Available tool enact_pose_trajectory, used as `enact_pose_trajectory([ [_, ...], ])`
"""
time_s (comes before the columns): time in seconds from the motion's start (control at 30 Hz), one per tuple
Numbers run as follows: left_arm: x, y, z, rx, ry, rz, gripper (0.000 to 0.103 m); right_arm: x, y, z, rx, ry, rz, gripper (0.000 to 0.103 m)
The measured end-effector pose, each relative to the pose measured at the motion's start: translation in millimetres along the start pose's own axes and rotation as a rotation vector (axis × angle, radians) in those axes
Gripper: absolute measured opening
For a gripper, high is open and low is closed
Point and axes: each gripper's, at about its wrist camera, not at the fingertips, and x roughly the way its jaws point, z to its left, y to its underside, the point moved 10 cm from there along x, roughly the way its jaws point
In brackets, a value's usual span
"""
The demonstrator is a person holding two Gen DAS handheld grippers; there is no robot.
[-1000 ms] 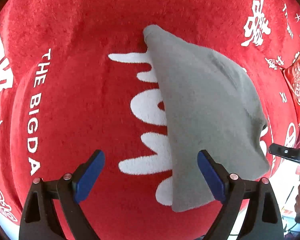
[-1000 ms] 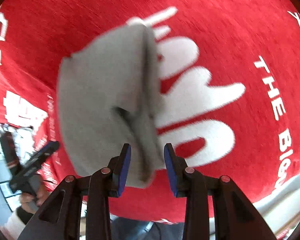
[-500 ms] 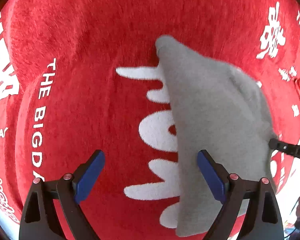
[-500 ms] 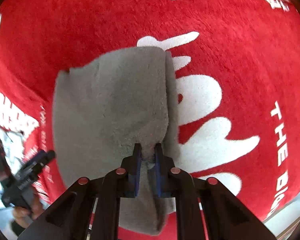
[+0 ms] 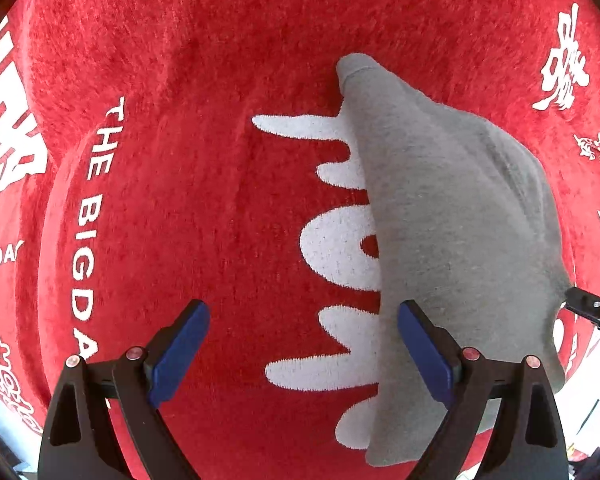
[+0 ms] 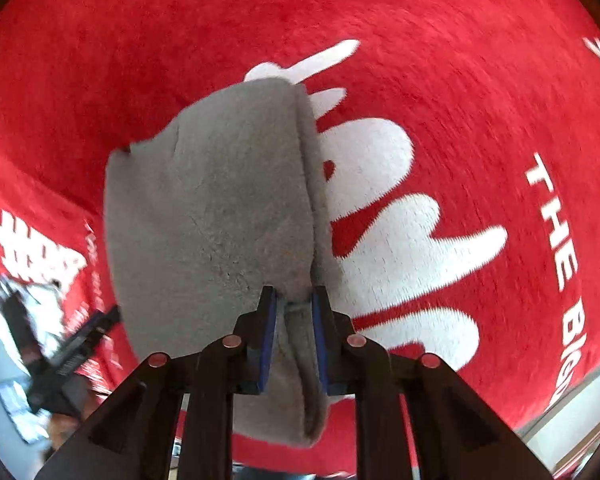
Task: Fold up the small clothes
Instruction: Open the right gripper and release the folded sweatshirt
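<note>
A small grey garment [image 5: 452, 216] lies folded on the red cloth, right of centre in the left wrist view. My left gripper [image 5: 300, 344] is open and empty; its right finger [image 5: 424, 352] hovers over the garment's left edge. In the right wrist view the grey garment [image 6: 212, 220] fills the middle. My right gripper [image 6: 294, 304] is shut on a fold of its near edge. The tip of the right gripper [image 5: 592, 308] shows at the garment's right side in the left wrist view.
A red plush cloth [image 5: 204, 200] with white lettering covers the table [image 6: 480, 80]. The table's edge and the room beyond show at the lower left [image 6: 16, 412] and lower right [image 6: 572, 420] of the right wrist view.
My right gripper closed on the garment's near edge and stays shut on it. The left gripper stayed open and shifted slightly over the cloth.
</note>
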Motion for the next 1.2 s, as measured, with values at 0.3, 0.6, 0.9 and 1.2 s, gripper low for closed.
enact_pose_trajectory([
  [0.3, -0.3, 1.4, 2.3, -0.009, -0.003, 0.003, 0.095, -10.2, -5.6, -19.6, 0.022, 0.035, -0.022, 0.046],
  [0.6, 3.9, -6.1, -0.1, 0.001, -0.022, 0.033, 0.095, 2.1, -11.3, -23.0, 0.055, 0.000, -0.001, 0.054],
  [0.9, -1.5, -26.3, 3.2, -0.019, -0.035, -0.011, 0.103, 7.3, -20.3, -21.5, 0.055, -0.033, 0.013, 0.063],
  [1.2, 0.5, -44.8, -19.6, 0.012, -0.024, 0.002, 0.103, 11.8, -34.8, -16.5, 0.044, -0.069, 0.019, 0.075],
])
